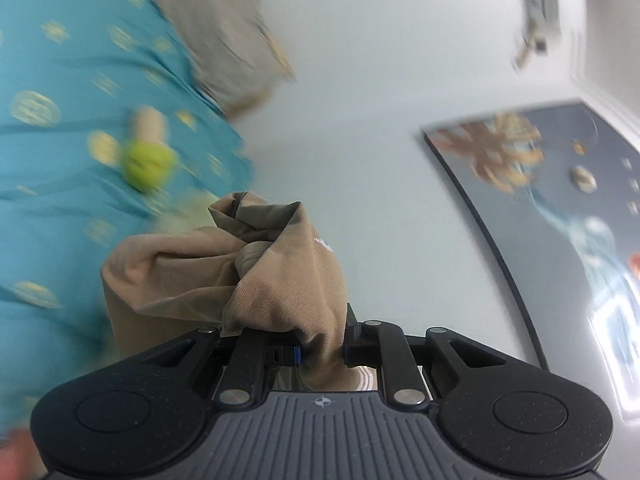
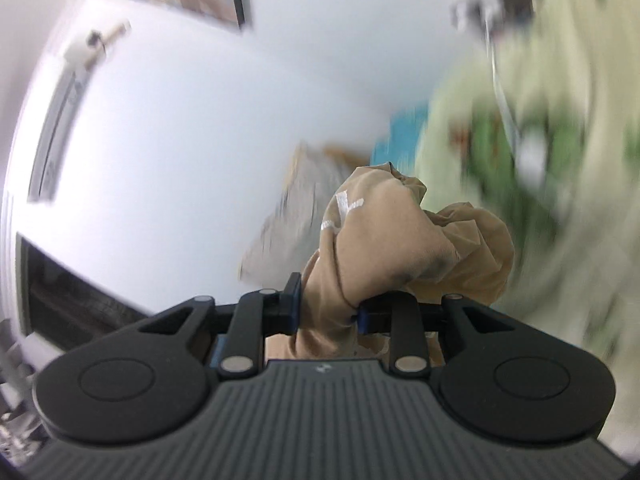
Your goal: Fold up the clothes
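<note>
A tan garment (image 1: 256, 268) is bunched between the jaws of my left gripper (image 1: 322, 350), which is shut on it and raised toward the wall. My right gripper (image 2: 326, 312) is shut on another bunch of the same tan garment (image 2: 396, 236), which carries a small white mark. Both cameras point upward and the views are blurred by motion. The rest of the garment hangs below the jaws, out of sight.
A person in a turquoise patterned top (image 1: 72, 120) stands close at left of the left wrist view. A framed picture (image 1: 560, 208) hangs on the white wall (image 1: 360, 80). A pale green patterned cloth (image 2: 540, 140) fills the right of the right wrist view.
</note>
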Demonstrator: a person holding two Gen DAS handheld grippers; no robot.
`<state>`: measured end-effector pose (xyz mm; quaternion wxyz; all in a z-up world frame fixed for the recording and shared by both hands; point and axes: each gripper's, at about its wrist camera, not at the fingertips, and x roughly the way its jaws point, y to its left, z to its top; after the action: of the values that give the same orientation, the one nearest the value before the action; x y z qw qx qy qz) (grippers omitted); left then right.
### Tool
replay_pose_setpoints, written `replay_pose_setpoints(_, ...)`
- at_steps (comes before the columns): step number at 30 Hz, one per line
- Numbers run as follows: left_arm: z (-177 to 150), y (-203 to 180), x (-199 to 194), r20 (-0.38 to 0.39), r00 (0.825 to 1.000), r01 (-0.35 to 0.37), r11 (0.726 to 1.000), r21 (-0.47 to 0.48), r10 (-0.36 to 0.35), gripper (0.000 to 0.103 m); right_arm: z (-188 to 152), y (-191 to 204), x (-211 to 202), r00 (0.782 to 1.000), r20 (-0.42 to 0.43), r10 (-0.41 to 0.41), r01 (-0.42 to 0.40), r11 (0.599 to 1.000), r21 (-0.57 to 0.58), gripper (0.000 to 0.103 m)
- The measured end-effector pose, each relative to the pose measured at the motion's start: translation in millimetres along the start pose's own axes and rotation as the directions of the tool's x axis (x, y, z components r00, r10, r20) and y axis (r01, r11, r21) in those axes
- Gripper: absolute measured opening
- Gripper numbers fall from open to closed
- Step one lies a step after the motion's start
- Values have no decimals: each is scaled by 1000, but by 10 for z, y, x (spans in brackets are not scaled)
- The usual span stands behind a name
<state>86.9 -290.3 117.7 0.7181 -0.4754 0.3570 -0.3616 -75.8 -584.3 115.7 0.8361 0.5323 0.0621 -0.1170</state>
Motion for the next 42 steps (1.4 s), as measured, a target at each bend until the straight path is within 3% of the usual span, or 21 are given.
replay_pose_setpoints(5, -451, -627, 1189, -137, 986, 105, 992, 64, -96, 18, 981, -44, -320, 983, 183, -30, 48, 995, -90, 29)
replay_pose_setpoints(10, -986, -771, 1981, -236, 962, 187, 964, 189, -140, 20, 1291, -383, -520, 934, 354, -54, 129, 973, -191, 29)
replay_pose_setpoints(14, -1460, -360, 2286, -321, 947, 136, 916, 379, -8, 22, 1069, -938, -508, 915, 366, -170, 262, 940, -219, 29)
replay_pose_setpoints(17, -1701, 117, 2385, -393, 914, 55, 926, 375, 105, 22, 799, -1359, -455, 911, 310, -271, 340, 920, -193, 29)
replay_pose_setpoints(20, -1883, 373, 2356, -400, 901, 19, 907, 421, 166, 24, 545, -1577, -461, 904, 291, -314, 379, 903, -203, 29)
replay_pose_setpoints(25, -1895, 453, 2318, -392, 886, -30, 876, 482, 246, 41, 394, -1814, -474, 890, 233, -392, 425, 897, -117, 34)
replay_pose_setpoints(27, -1892, 377, 2252, -380, 882, -41, 848, 529, 280, 71, 406, -1807, -472, 892, 203, -403, 431, 895, -116, 38)
replay_pose_setpoints(29, -1850, 195, 2125, -331, 888, -68, 803, 592, 320, 88, 411, -1750, -484, 885, 163, -437, 457, 882, -116, 41)
replay_pose_setpoints(32, -1877, -11, 1841, -287, 897, -75, 757, 650, 335, 98, 375, -1608, -556, 861, 124, -492, 506, 852, -134, 44)
replay_pose_setpoints(36, -1934, -352, 1405, -213, 917, -91, 697, 711, 337, 102, 280, -1303, -762, 852, 120, -510, 523, 821, -227, 53)
replay_pose_setpoints(37, -1948, -437, 1297, -194, 921, -96, 681, 726, 337, 103, 271, -1204, -848, 855, 124, -504, 518, 818, -251, 57)
replay_pose_setpoints(39, -1976, -607, 1079, -157, 929, -106, 649, 754, 334, 103, 220, -1027, -1013, 863, 138, -486, 504, 806, -312, 78)
replay_pose_setpoints(41, -2005, -778, 861, -119, 936, -118, 615, 779, 330, 103, 209, -849, -1150, 874, 165, -457, 485, 793, -369, 86)
replay_pose_setpoints(42, -2019, -863, 752, -100, 940, -124, 598, 792, 327, 103, 223, -802, -1264, 880, 172, -442, 473, 792, -387, 85)
